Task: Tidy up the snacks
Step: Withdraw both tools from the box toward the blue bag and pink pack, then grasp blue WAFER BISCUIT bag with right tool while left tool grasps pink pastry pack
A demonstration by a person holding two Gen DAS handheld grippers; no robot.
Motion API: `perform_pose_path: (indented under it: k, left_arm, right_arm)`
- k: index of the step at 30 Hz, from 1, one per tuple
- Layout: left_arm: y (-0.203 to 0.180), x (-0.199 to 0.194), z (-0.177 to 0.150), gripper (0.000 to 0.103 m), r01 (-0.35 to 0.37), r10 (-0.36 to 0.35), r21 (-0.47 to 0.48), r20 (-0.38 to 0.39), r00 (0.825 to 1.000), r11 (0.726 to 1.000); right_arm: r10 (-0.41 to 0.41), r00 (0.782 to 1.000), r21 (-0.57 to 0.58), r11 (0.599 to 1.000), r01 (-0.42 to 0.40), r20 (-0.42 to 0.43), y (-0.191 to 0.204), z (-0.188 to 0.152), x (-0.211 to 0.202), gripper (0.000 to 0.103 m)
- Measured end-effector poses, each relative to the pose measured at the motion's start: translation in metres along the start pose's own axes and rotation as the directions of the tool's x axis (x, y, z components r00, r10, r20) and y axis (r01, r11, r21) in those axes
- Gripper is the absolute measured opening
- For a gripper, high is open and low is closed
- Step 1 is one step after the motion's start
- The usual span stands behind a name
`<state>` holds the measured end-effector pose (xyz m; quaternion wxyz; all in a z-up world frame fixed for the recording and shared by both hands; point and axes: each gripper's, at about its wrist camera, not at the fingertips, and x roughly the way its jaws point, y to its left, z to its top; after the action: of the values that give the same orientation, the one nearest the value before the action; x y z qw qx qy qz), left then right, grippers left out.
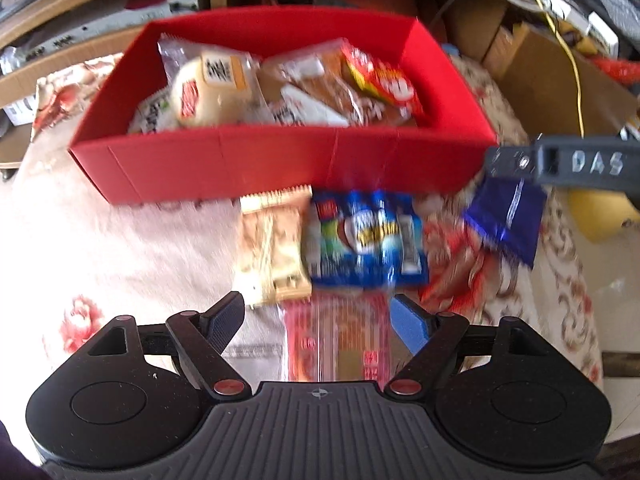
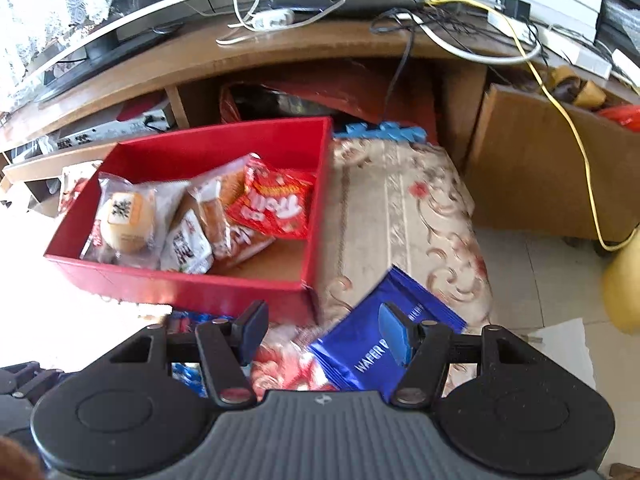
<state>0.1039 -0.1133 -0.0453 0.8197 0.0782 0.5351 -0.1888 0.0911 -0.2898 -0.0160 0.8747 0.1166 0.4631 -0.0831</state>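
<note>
A red box [image 1: 280, 164] [image 2: 180, 288] holds several wrapped snacks, among them a round bun [image 1: 200, 92] and a red bag [image 2: 276, 204]. In front of it on the cloth lie a beige packet [image 1: 272, 248] and a bright blue packet [image 1: 364, 240]. Nearer me is a pink packet [image 1: 340, 340], lying under the gap of my left gripper [image 1: 318, 320], whose jaws stand open and clear of it. My right gripper [image 2: 326, 332] is open too, its right finger over a dark blue wafer packet [image 2: 356, 356] [image 1: 504, 220] at the box's right front corner.
The floral cloth [image 2: 400, 208] ends at the right, where floor tiles and a yellow object [image 2: 624, 288] show. Behind the box are a wooden desk [image 2: 320, 40] strewn with cables and a cardboard box [image 2: 540, 160]. A finger of the right gripper [image 1: 560, 164] reaches in from the right.
</note>
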Motion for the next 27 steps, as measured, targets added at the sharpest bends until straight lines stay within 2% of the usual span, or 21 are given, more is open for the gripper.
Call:
perform_pose_path:
  k: [5, 9, 10, 12, 17, 25, 27]
  left_arm:
    - [-0.002, 0.012, -0.007, 0.086, 0.001, -0.001, 0.0, -0.043, 0.999, 1.0]
    - [-0.006, 0.016, -0.01, 0.089, -0.014, 0.015, 0.03, -0.04, 0.999, 0.999]
    - [-0.007, 0.015, -0.012, 0.088, -0.018, 0.02, 0.037, -0.037, 0.999, 0.999]
    - [-0.011, 0.014, -0.014, 0.079, -0.032, 0.034, 0.065, -0.026, 0.999, 0.997]
    - [-0.01, 0.01, -0.017, 0.07, -0.03, 0.031, 0.093, -0.012, 0.999, 0.995]
    - [-0.01, 0.006, -0.018, 0.069, -0.016, 0.017, 0.092, -0.012, 1.0, 0.996]
    - [-0.009, 0.004, -0.02, 0.071, -0.009, 0.01, 0.095, -0.014, 1.0, 0.995]
  right_arm:
    - [-0.016, 0.999, 0.019, 1.0, 0.017, -0.052, -0.019, 0.0, 0.013, 0.059]
    - [-0.042, 0.995, 0.035, 0.998, 0.045, -0.09, -0.034, 0.001, 0.026, 0.059]
    - [-0.048, 0.994, 0.033, 0.998, 0.051, -0.096, -0.036, 0.002, 0.029, 0.059]
    - [-0.055, 0.992, 0.021, 0.998, 0.058, -0.111, -0.041, 0.004, 0.035, 0.059]
    - [-0.037, 0.989, 0.044, 0.998, 0.044, -0.145, -0.05, 0.011, 0.054, 0.06]
    - [-0.073, 0.987, 0.135, 0.986, 0.093, -0.141, -0.047, 0.015, 0.065, 0.066]
    - [-0.078, 0.987, 0.142, 0.985, 0.098, -0.142, -0.043, 0.015, 0.069, 0.073]
